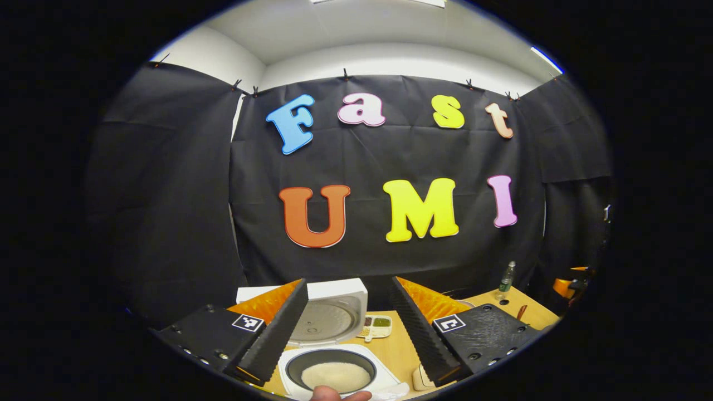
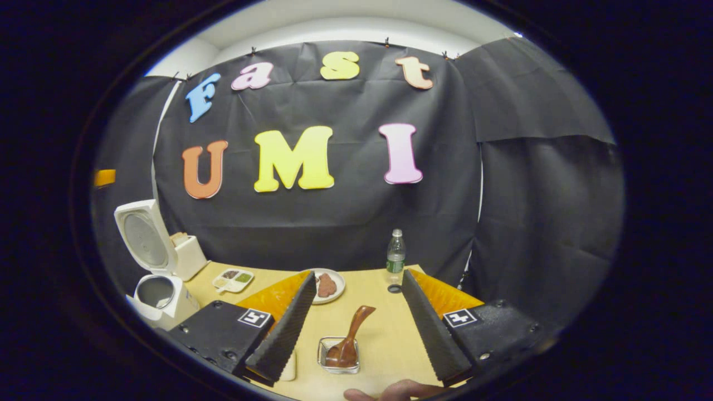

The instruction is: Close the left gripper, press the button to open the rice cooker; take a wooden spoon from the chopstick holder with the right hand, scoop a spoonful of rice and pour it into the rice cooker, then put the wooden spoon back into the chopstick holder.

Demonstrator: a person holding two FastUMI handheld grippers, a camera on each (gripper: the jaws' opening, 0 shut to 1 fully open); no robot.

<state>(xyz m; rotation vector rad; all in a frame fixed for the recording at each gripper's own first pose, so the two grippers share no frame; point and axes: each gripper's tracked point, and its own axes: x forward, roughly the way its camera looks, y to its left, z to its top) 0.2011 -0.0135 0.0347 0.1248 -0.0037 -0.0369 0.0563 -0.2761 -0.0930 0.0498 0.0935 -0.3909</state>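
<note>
Left gripper spread wide, nothing between its fingers, hanging above the white rice cooker with its lid swung up and standing open. Inside, a dark inner pot holding a pale mound of rice. Just beyond the lid, toward the back of the light wooden worktop, a small white divided dish with green and brown fillings. Toward the far right corner, a clear plastic bottle with a green label. A fingertip at the very bottom edge of the left gripper view, in front of the cooker.

Right gripper likewise open wide and holding nothing, poised over the near edge of the worktop. Between its fingers and below, a small square clear holder with a brown wooden spoon standing in it, bowl down, handle leaning up and to the right. Behind that, a round white plate carrying brown food pieces. Plastic bottle upright at the back edge, a small dark round spot on the worktop just in front of it. Rice cooker seen at the left end of the worktop, lid upright, with a white box-like appliance just behind it and the divided dish to its right. Part of a hand at the bottom edge of the right gripper view.
</note>
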